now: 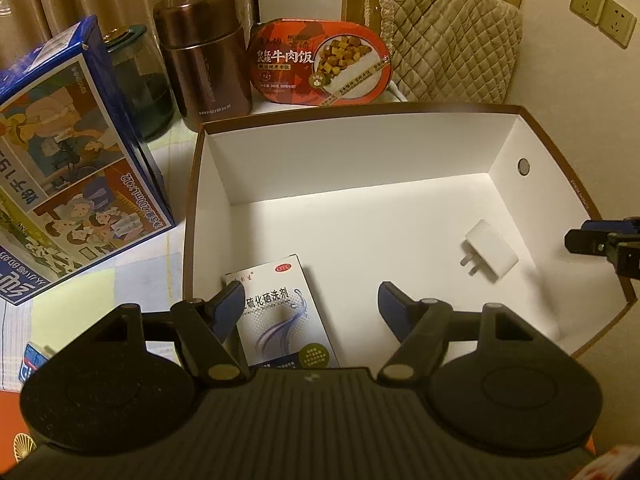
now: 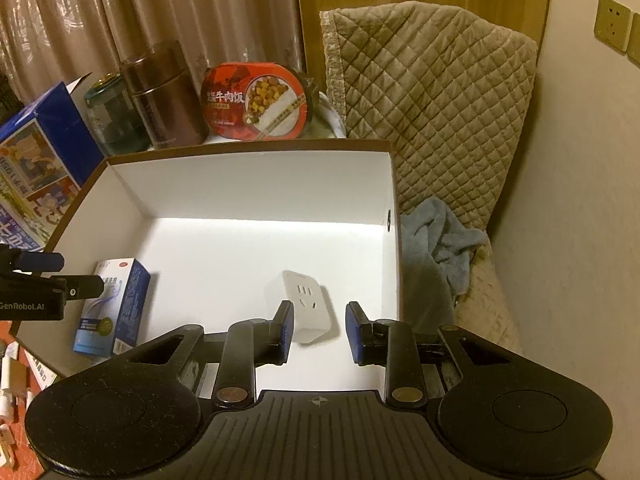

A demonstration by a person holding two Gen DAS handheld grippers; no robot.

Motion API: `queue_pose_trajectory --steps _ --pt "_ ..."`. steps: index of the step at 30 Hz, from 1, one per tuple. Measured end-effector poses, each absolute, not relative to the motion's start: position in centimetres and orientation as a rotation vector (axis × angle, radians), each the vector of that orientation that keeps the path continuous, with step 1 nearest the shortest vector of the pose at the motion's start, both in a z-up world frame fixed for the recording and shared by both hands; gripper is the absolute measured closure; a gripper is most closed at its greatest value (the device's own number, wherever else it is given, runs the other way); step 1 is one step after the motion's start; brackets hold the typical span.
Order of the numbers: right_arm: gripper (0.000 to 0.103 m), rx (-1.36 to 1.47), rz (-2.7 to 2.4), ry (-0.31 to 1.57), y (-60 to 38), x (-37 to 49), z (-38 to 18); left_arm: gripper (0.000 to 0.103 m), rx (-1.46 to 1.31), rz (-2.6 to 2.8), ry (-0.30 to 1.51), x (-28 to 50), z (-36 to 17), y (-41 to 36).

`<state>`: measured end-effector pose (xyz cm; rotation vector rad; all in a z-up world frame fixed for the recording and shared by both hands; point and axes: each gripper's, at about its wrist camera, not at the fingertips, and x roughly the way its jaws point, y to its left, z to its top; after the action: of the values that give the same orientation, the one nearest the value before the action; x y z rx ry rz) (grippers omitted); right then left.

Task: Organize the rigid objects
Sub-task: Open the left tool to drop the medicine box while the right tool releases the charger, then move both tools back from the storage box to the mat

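Note:
A brown box with white inside (image 1: 212, 184) (image 2: 132, 184) lies open before me. In it lie a white and blue medicine carton (image 1: 284, 316) (image 2: 116, 308) at the near left and a white plug adapter (image 1: 490, 258) (image 2: 306, 304) at the right. My left gripper (image 1: 312, 308) is open over the box's near left, its left finger beside the carton, holding nothing. My right gripper (image 2: 318, 332) is open just above the adapter, apart from it; its tip shows in the left wrist view (image 1: 600, 240).
Behind the box stand a brown metal flask (image 1: 204, 56) (image 2: 164, 96), a red beef-rice meal tub (image 1: 320, 62) (image 2: 256, 100) and a glass jar (image 1: 144, 80) (image 2: 112, 120). A blue milk carton case (image 1: 68, 168) (image 2: 36, 176) lies left. A quilted cover (image 2: 432, 100) and blue cloth (image 2: 436, 240) lie right.

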<state>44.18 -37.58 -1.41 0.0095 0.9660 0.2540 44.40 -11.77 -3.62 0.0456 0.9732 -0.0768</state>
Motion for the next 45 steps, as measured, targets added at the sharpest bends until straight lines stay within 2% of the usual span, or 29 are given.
queue_pose_trajectory --steps 17,20,28,45 --pt "0.074 0.007 0.261 0.937 -36.7 41.4 0.6 0.033 0.016 -0.1 0.91 40.6 -0.6 -11.0" --pt "0.069 0.011 0.262 0.919 -36.5 40.4 1.2 0.032 0.007 -0.112 0.894 39.5 0.3 -10.6" --pt "0.046 0.044 0.246 0.847 -36.0 37.0 3.6 0.032 -0.009 -0.123 0.844 35.7 2.9 -9.0" --pt "0.039 0.133 0.327 0.797 -32.0 28.8 5.8 0.032 -0.07 -0.09 0.821 24.8 4.2 -2.4"
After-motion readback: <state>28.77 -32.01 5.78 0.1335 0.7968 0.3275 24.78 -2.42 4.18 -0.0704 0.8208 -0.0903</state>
